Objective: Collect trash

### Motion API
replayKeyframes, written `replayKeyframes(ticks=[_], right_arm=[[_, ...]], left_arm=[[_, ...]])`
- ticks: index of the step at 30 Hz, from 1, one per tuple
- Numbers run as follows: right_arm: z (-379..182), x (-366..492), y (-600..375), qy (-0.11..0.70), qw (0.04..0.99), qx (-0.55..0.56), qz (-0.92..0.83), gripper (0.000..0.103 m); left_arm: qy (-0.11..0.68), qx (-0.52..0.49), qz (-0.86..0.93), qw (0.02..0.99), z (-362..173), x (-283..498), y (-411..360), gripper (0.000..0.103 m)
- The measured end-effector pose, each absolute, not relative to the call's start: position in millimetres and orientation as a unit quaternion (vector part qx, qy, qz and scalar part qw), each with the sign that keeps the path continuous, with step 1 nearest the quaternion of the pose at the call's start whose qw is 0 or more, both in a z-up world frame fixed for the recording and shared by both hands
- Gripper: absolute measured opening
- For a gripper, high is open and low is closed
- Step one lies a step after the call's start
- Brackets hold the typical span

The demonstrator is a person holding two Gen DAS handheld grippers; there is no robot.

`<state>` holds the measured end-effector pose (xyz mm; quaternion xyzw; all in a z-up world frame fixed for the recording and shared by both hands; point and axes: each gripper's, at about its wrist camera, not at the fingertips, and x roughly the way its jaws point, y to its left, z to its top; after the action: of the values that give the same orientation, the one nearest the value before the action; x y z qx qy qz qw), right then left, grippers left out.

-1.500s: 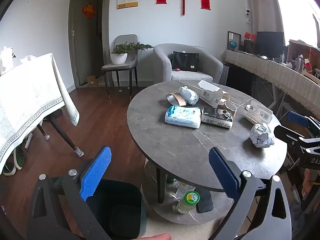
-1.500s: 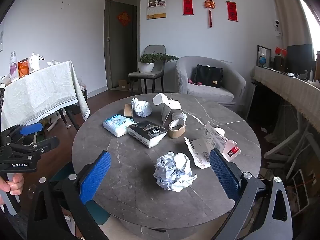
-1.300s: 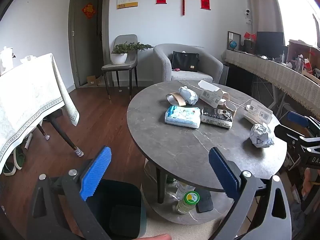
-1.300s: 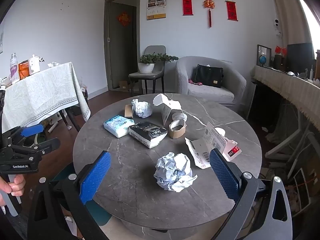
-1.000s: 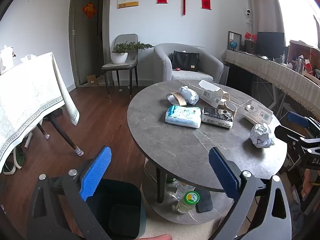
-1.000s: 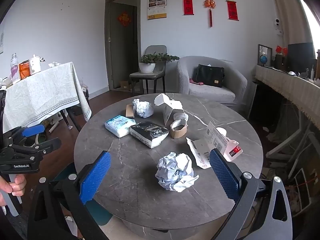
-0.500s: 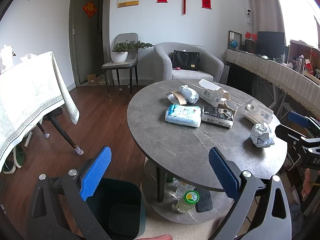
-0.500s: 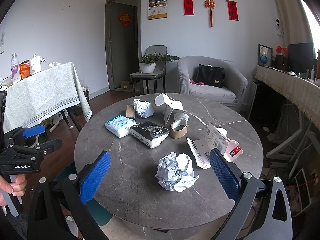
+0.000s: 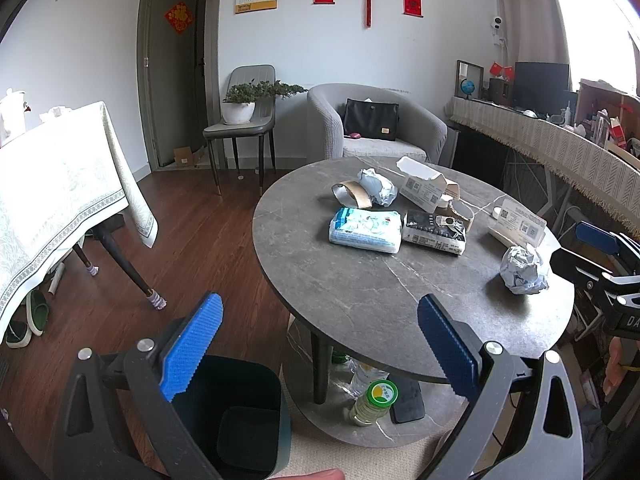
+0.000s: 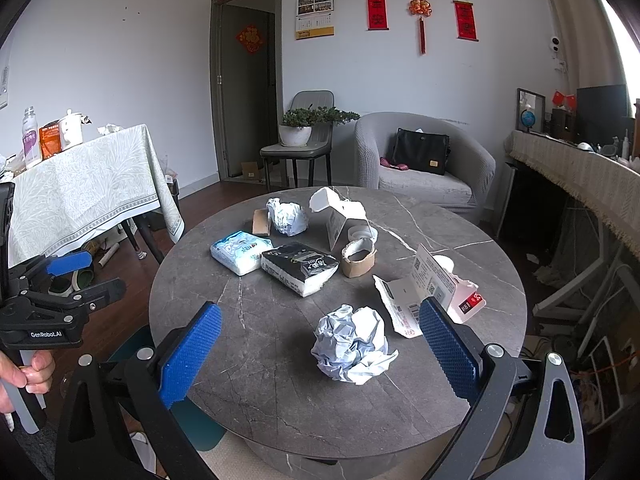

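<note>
Hovering right tongs (image 10: 318, 354) agape over crumpled paper (image 10: 352, 344).

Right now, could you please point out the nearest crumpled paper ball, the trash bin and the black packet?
crumpled paper ball (image 10: 352, 344), right wrist view, its middle.
trash bin (image 9: 240, 420), left wrist view, inner wall.
black packet (image 10: 300, 266), right wrist view, top face.

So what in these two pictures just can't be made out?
- Trash bin, left wrist view: the left gripper covers its near side, so its contents are unclear.
- Lower shelf, left wrist view: the round table top hides most of it.
- Printed labels on the torn white carton, right wrist view: too small to read.
</note>
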<state>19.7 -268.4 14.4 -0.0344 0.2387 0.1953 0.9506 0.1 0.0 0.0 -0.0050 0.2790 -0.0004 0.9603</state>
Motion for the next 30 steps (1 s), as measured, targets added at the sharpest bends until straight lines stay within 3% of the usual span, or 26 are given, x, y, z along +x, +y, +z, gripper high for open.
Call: replayKeyframes(ticks=[30], right_arm=[[16.1, 19.1, -271.9, 0.238, 0.951, -0.028, 0.195, 0.100]], left_arm=[[0.283, -0.010, 0.001, 0.959, -6.9, 0.2, 1.4, 0.100]])
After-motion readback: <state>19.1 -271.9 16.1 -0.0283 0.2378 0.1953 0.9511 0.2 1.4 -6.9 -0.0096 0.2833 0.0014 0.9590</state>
